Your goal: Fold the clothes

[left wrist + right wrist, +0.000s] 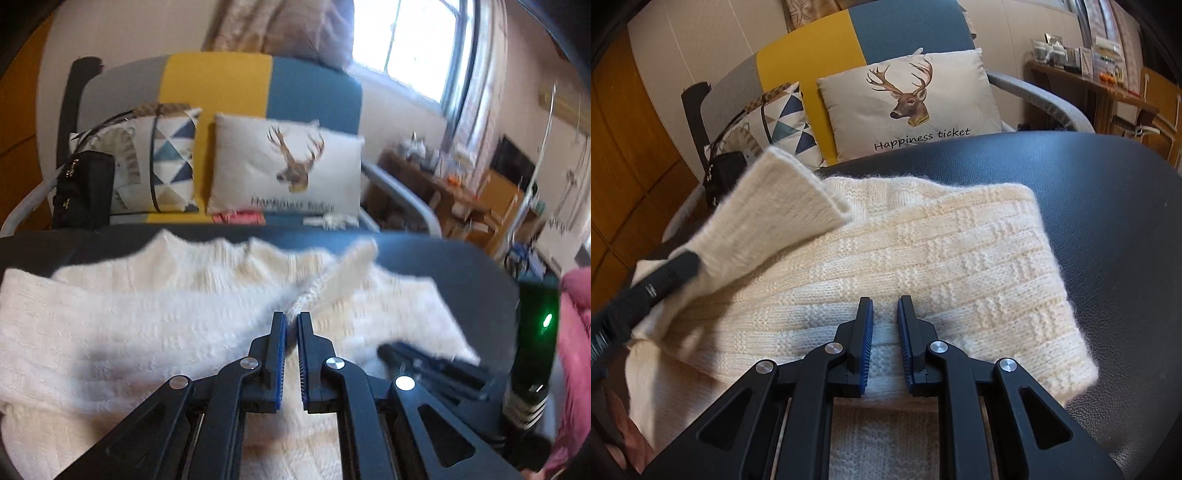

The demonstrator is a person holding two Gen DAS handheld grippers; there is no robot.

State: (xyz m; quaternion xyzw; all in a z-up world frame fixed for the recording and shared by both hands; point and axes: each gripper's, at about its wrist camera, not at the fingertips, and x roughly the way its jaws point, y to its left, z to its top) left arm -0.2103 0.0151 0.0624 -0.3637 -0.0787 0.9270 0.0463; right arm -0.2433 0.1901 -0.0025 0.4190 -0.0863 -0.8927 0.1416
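While the right gripper point(885, 317) hovers slightly parted over the near fold, the left gripper point(291, 321) pinches the sleeve point(768, 214) of the soft, floppy cream sweater point(942, 251) lying on the black table point(1108, 206), its ribbed cuff the surest hold.

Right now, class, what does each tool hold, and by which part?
The left tool pinches the cream sweater's sleeve near its cuff; the right tool holds nothing.
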